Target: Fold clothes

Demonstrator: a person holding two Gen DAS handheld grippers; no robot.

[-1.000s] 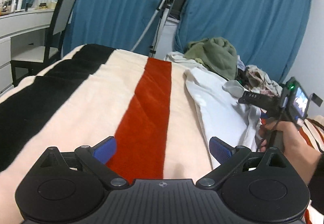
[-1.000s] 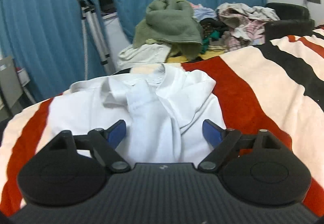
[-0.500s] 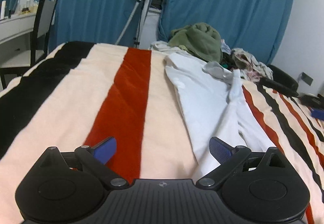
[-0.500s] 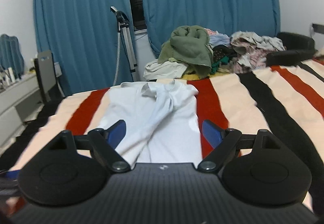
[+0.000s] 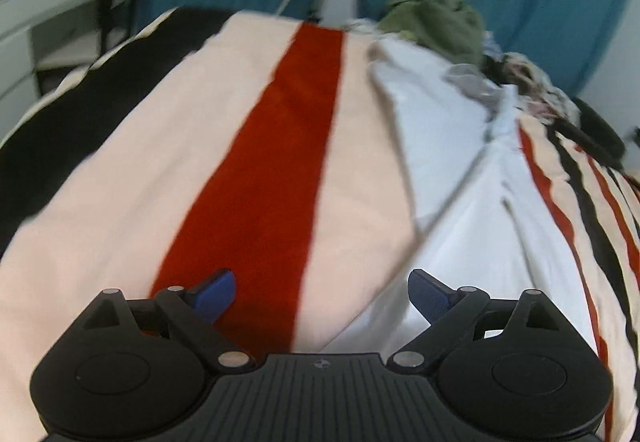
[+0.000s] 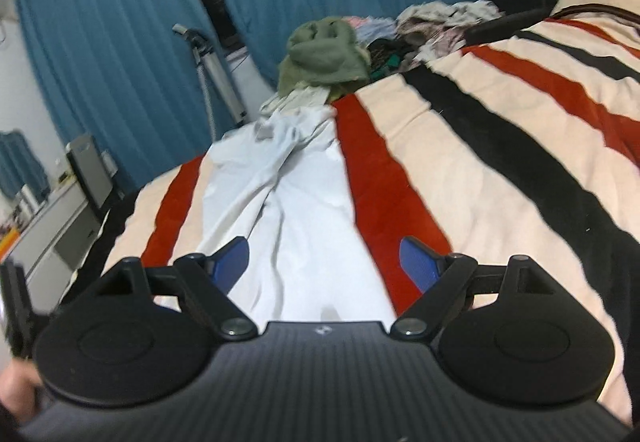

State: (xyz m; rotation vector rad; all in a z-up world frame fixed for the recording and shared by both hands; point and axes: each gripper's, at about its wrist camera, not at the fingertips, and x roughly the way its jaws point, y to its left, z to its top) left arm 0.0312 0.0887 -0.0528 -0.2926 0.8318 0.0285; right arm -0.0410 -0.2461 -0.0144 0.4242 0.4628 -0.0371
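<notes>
A white shirt point(image 5: 448, 178) lies lengthwise on the striped blanket point(image 5: 248, 146), collar toward the far end and one sleeve folded across its body. My left gripper point(image 5: 320, 292) is open above the shirt's near left edge, over the red stripe, with nothing between its blue pads. In the right wrist view the same white shirt point(image 6: 296, 210) stretches away from me. My right gripper point(image 6: 325, 262) is open over the shirt's near hem, holding nothing.
A pile of clothes topped by an olive green garment point(image 6: 324, 50) sits at the bed's far end. Blue curtains point(image 6: 120, 22) and a tripod point(image 6: 216, 74) stand behind. A white desk point(image 5: 44, 26) and a chair are at the left.
My right gripper drew back from the shirt's collar to its near hem and rolled a little. The left gripper tilted downward and shifted toward the shirt's edge. Both stayed open.
</notes>
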